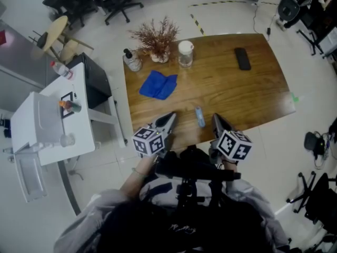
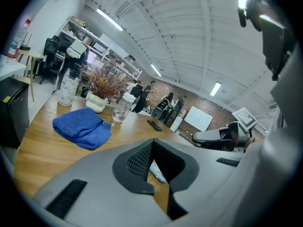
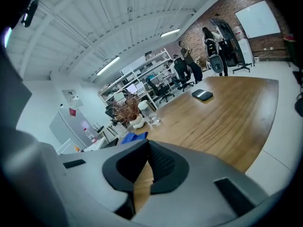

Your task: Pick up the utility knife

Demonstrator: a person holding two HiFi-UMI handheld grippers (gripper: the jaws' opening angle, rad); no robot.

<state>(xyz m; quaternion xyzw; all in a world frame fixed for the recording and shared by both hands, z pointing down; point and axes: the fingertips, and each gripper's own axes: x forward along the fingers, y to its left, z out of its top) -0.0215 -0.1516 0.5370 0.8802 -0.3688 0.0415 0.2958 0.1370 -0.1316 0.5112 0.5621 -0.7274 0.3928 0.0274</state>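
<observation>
An open office with rolling chairs and a pale tiled floor surrounds a wooden table (image 1: pixel 231 94), and a person stands at its near edge with a tool in each hand. The utility knife (image 1: pixel 199 116) lies flat on the wood close to that edge, between the two tools and touched by neither. The left gripper (image 1: pixel 169 118) sits just to the knife's left. Its own view shows the jaws pressed together at the tips with nothing between them, and the knife shows beyond them on the table. The right gripper (image 1: pixel 217 119) is just to the knife's right, its jaws likewise clenched on nothing, aimed across bare wood. Farther back, well apart from the knife, are a blue cloth (image 1: pixel 158 84), a vase of dried twigs (image 1: pixel 156 40), a clear jar (image 1: pixel 185 53), a pump bottle (image 1: pixel 131 60) and a dark phone (image 1: pixel 243 58). The pickup appears not to have begun: this looks like the approach, with the knife untouched. The next move would call for one tool to spread its jaws, line up across the knife's narrow body, lower to the surface and close firmly before lifting.
</observation>
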